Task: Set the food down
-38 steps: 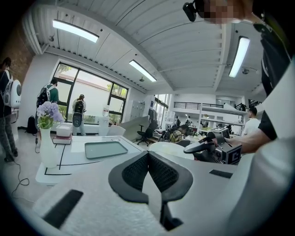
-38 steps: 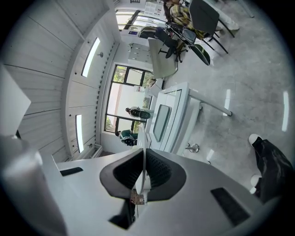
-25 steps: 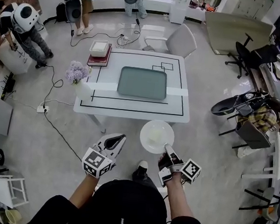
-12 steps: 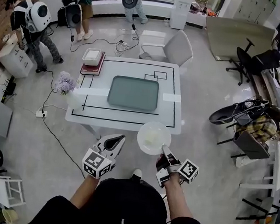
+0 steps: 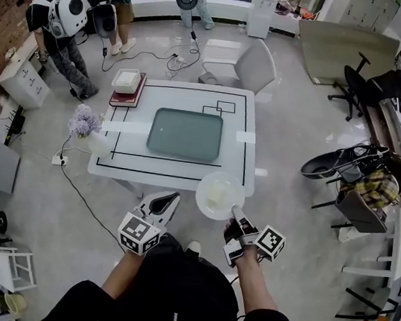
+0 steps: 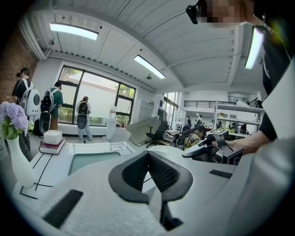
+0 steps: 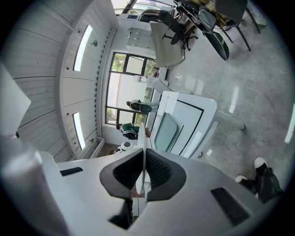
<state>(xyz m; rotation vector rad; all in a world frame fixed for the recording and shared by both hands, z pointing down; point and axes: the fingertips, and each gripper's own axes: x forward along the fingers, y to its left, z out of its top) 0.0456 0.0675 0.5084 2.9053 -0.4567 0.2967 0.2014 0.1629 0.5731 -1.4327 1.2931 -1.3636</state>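
A white plate (image 5: 220, 195) with a pale piece of food (image 5: 216, 191) on it hangs level over the near edge of the white table (image 5: 236, 174). My right gripper (image 5: 236, 213) is shut on the plate's near rim; in the right gripper view the plate (image 7: 144, 138) shows edge-on as a thin white line clamped between the jaws of my right gripper (image 7: 144, 173). My left gripper (image 5: 170, 201) is to the left of the plate, shut and holding nothing; its jaws meet in the left gripper view (image 6: 148, 154). A green tray (image 5: 185, 133) lies at the table's middle.
A vase of purple flowers (image 5: 83, 121) stands at the table's left edge and a white box on books (image 5: 126, 82) at its far left corner. A grey chair (image 5: 242, 64) is behind the table. People stand at the back left. Office chairs (image 5: 354, 187) crowd the right.
The table has come nearer in the head view and shifted left. The plate, still in my right gripper, now overlaps the table's near edge. The left gripper stays shut beside it.
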